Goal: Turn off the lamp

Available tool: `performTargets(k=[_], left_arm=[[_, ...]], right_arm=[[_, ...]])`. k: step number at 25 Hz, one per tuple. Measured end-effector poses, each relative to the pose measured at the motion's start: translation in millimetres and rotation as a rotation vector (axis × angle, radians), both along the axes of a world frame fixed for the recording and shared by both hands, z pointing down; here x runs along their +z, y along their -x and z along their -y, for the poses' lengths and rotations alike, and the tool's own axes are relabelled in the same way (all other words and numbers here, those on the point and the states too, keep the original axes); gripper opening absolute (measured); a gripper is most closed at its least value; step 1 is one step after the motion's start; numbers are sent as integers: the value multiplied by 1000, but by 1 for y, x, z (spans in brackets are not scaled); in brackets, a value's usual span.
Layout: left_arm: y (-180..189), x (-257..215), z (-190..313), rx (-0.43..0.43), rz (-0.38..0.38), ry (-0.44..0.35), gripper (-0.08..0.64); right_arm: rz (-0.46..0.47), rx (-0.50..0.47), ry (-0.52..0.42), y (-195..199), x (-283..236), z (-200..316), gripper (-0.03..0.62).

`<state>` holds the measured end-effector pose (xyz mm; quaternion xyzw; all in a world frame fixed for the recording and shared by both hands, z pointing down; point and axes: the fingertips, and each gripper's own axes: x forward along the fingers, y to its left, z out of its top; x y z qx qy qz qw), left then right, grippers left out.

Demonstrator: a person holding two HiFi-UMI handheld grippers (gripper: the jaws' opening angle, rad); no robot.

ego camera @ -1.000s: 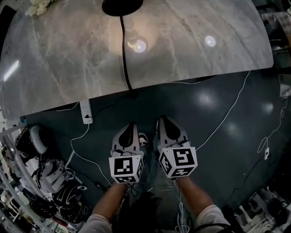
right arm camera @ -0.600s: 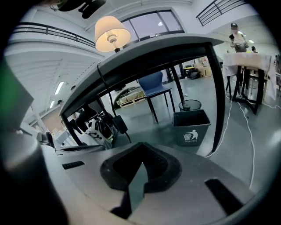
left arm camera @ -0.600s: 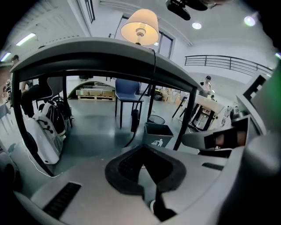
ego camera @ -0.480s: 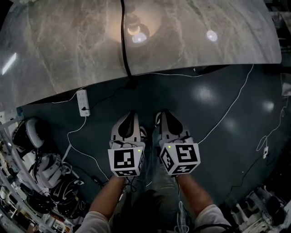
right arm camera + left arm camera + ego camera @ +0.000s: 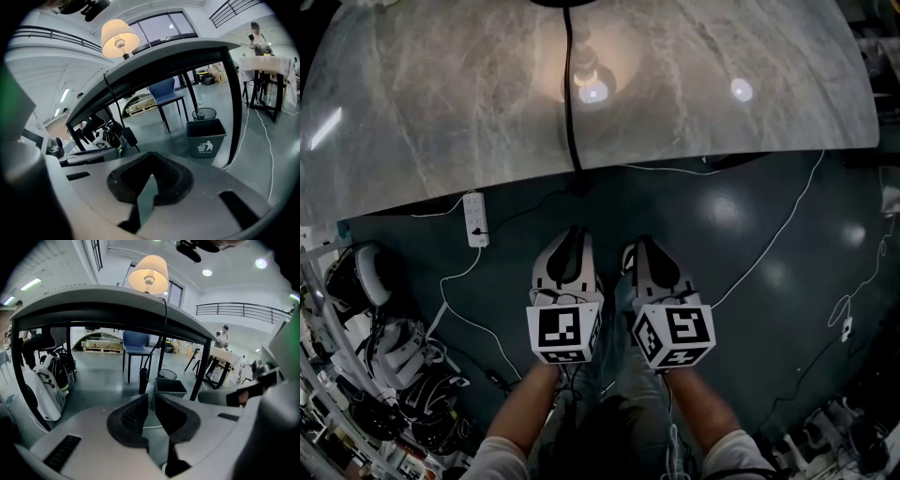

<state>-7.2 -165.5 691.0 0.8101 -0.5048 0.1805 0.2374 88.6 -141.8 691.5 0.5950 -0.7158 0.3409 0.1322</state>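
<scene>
My left hand-held gripper (image 5: 151,399) has just been opening its jaws to a narrow slit with nothing between them. My right hand-held gripper (image 5: 150,155) is closed and empty, and I hold both low over the floor (image 5: 741,244) before the tabletop (image 5: 750,131). The lamp (image 5: 148,277) stands lit on that tabletop, well apart from both, its black cord (image 5: 572,122) running over the near edge.

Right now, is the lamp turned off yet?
Not yet. Done: nothing, the lamp glows on the table. In hand: nothing; the left gripper has just been opening a crack with nothing between its jaws, the right gripper is shut and empty, both below the tabletop. Left: reach up and switch it off.
</scene>
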Motion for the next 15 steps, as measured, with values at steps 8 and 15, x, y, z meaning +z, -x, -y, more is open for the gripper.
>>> performTargets(k=[8,15], left_arm=[[-1,-4,12,-4,15,-15,96],[-4,-9,31,-7,26,-38,142]], right_arm=[[0,6,1,-7,-5,0,-2],[5,7,9,-12,-6,-2,-2]])
